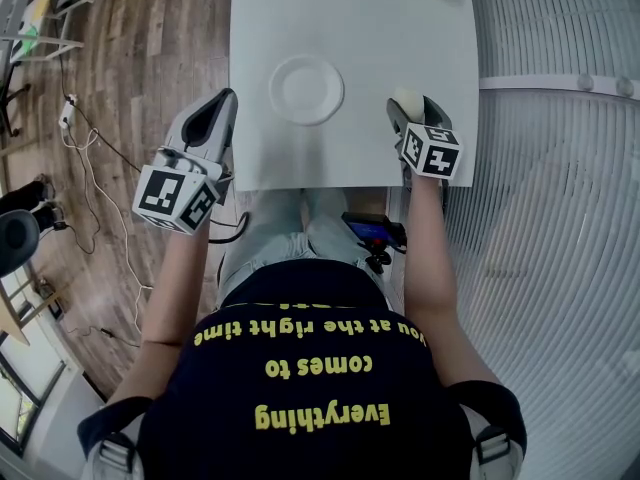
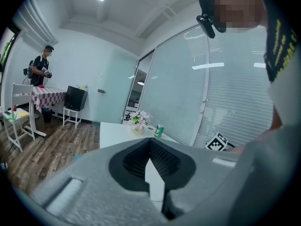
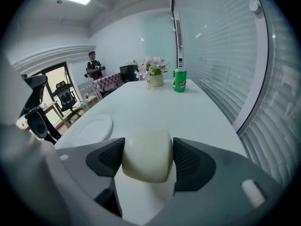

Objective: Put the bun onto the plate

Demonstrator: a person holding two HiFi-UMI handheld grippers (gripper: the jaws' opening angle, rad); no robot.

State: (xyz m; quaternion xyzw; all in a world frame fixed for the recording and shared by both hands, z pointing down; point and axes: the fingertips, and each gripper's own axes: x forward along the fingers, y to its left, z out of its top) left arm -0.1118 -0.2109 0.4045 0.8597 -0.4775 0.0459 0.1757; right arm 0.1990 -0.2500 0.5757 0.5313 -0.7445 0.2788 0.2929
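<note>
Nearest you, your right gripper (image 1: 409, 114) sits over the table (image 1: 350, 28) by its right edge, not far from the near right corner, tilted down. Its jaws stand wide and clamp the bun (image 3: 146, 157), one dark pad pressed against each side. The bun looks soft and pale, so hold the squeeze just as it is: any harder would probably dent it, any looser and it may slip. I can't tell whether its underside is clear of the tabletop, so make sure of that before you move sideways.

Your left gripper (image 1: 222, 103) hangs just off the left edge, near the near left corner, with its jaws closed together on nothing. Leave it out there, away from the path.

The plate (image 1: 306, 89) lies empty, a little farther in, between the two grippers and closer to the left edge than the right. Carry the bun toward it above the rim, stop over the middle, and lower until the bun rests on the plate. Only then part the jaws, and draw straight up so the pads don't drag it.

At the far edge stand a green can (image 3: 179, 80) and a pot of flowers (image 3: 154, 74), well apart from your route.
</note>
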